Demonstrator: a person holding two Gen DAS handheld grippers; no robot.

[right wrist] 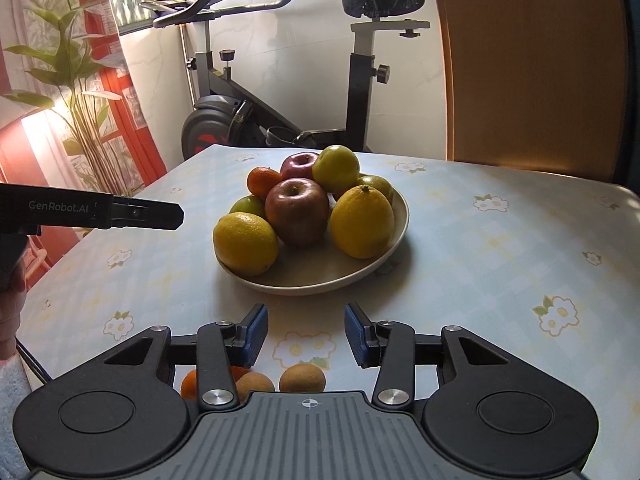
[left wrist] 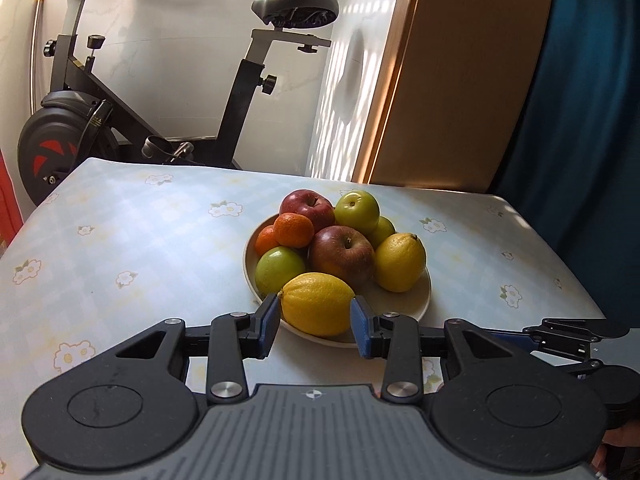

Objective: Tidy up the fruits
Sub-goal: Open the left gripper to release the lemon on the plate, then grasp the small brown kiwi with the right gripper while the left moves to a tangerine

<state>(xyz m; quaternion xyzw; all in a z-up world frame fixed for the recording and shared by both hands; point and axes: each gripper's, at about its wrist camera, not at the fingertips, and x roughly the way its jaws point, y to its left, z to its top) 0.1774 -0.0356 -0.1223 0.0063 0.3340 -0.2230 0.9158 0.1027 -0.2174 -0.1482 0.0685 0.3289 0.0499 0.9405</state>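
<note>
A cream plate [left wrist: 420, 304] [right wrist: 320, 284] on the flowered tablecloth holds piled fruit. There are two lemons [left wrist: 318, 304] [right wrist: 362, 222], two red apples [left wrist: 342, 254] [right wrist: 298, 212], green apples [left wrist: 356, 212] [right wrist: 336, 168] and tangerines [left wrist: 296, 230] [right wrist: 262, 180]. My left gripper [left wrist: 316, 326] is open. The near lemon lines up between its pads, but the right wrist view shows this gripper [right wrist: 172, 216] left of the plate and apart from the fruit. My right gripper [right wrist: 306, 334] is open and empty, short of the plate. Two brown kiwis [right wrist: 302, 380] and a tangerine [right wrist: 190, 384] lie under it.
An exercise bike [left wrist: 100, 112] [right wrist: 360, 80] stands behind the table's far edge. A wooden panel [left wrist: 460, 80] and a blue curtain [left wrist: 580, 120] rise at the right. A potted plant [right wrist: 76, 80] and a red window frame are at the left. A hand [right wrist: 10, 312] grips the left tool.
</note>
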